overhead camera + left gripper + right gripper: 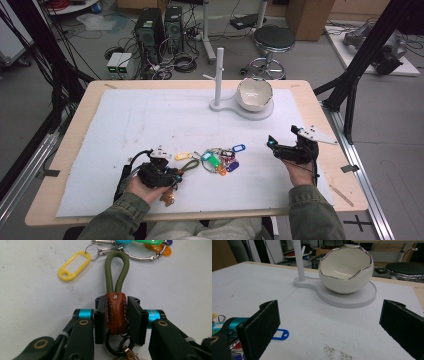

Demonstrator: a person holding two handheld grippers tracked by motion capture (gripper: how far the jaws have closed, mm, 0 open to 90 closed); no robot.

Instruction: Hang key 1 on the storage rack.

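Currently we find the left gripper (116, 315) clamped on the brown leather tab (115, 312) of the key bunch (219, 160) lying on the surface (150, 125); light, floppy, likely to dangle. Right gripper (332, 327) stands wide, empty.

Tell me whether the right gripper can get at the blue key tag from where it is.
Probably yes: the right gripper stands open, the blue key tag lies flat on the white mat just beside its jaw, and nothing lies between them.

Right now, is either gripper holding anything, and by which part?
The left gripper is shut on the key strap, clamped at its brown leather sleeve. The right gripper is open and holds nothing.
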